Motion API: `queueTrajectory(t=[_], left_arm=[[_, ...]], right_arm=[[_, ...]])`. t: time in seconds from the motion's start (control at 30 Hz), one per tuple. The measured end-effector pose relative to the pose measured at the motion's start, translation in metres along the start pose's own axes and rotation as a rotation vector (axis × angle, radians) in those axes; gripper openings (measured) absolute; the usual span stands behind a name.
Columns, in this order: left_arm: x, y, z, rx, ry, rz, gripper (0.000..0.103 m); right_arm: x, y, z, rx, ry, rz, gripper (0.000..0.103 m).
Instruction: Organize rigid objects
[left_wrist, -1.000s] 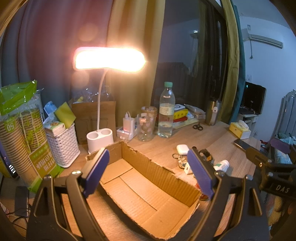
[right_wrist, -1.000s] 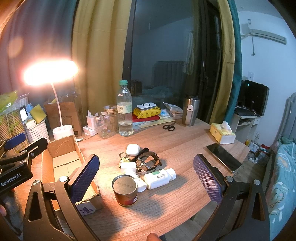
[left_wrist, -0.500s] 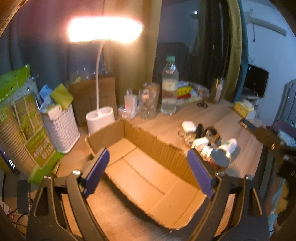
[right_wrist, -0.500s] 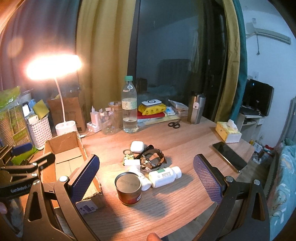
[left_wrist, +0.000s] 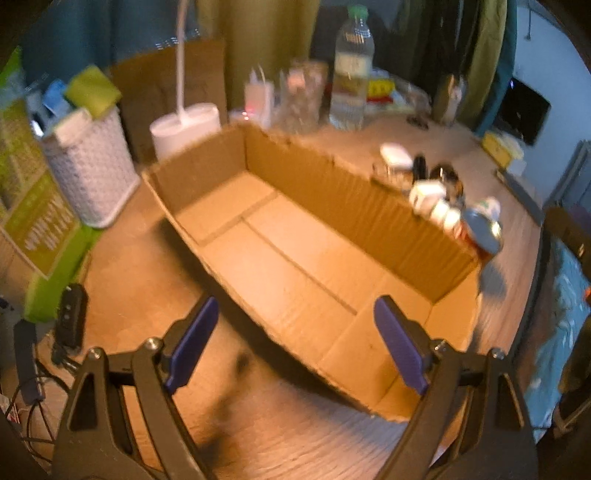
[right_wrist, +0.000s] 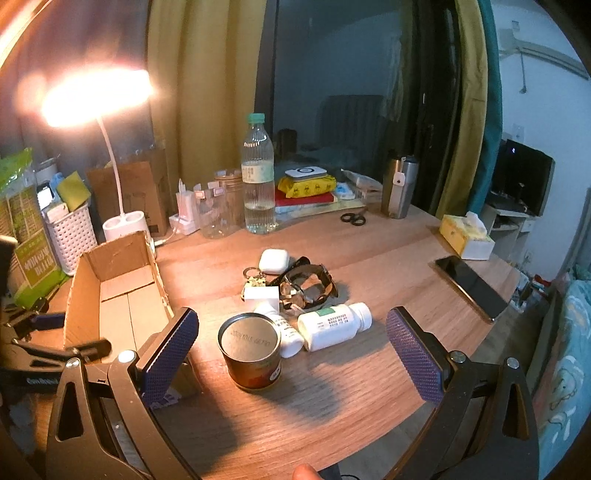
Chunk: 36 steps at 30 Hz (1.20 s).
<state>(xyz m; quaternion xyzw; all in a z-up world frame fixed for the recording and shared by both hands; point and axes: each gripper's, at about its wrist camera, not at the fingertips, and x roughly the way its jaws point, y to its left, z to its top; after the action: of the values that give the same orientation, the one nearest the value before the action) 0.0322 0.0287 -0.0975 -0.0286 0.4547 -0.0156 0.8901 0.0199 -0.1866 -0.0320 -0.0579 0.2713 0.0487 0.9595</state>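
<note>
Cardboard forms the box (left_wrist: 295, 251), which lies open-topped on the wooden surface (right_wrist: 388, 258). We hold the left claw (left_wrist: 295, 347) spread wide over its near edge, gripping nothing. The right claw (right_wrist: 291, 343) is likewise wide open (nothing between its pads), facing the can (right_wrist: 251, 354), two white bottles (right_wrist: 332, 325) and a watch (right_wrist: 310, 284) beside the box.

Very little text is legible. The left claw (right_wrist: 48, 321), seen at the left edge of the right wrist view, bears small white lettering that begins "GenRobot". The white pill bottle (right_wrist: 334, 325) lying on the table has a printed label, the tin can (right_wrist: 251, 354) an embossed lid, and the green package (right_wrist: 27, 236) white characters; all are too small or blurred to read.
</note>
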Motion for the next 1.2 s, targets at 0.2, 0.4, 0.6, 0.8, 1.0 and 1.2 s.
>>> queueTrajectory(t=[0.2,0.4,0.6,0.8,1.0,1.2], left_arm=[[0.021,0.002,-0.003,-0.017,0.093,-0.078,0.080],[0.025,-0.004,0.007,0.013,0.091,-0.107,0.058],[0.029,0.000,0.023,0.062,0.100,-0.108,0.044],[0.028,0.013,0.029,0.119,0.110,-0.124,0.042],[0.020,0.004,0.019,0.169,0.070,-0.127,0.037],[0.014,-0.004,0.016,0.236,0.045,-0.125,0.035]], right_arm=[[0.002,0.004,-0.002,-0.015,0.007,0.005,0.103],[0.008,0.004,-0.004,-0.012,0.031,0.004,0.103],[0.009,0.005,-0.006,-0.018,0.040,0.003,0.103],[0.010,0.008,-0.006,-0.025,0.052,-0.004,0.103],[0.012,0.011,-0.003,-0.038,0.053,-0.009,0.103],[0.013,0.010,-0.003,-0.030,0.057,-0.010,0.103]])
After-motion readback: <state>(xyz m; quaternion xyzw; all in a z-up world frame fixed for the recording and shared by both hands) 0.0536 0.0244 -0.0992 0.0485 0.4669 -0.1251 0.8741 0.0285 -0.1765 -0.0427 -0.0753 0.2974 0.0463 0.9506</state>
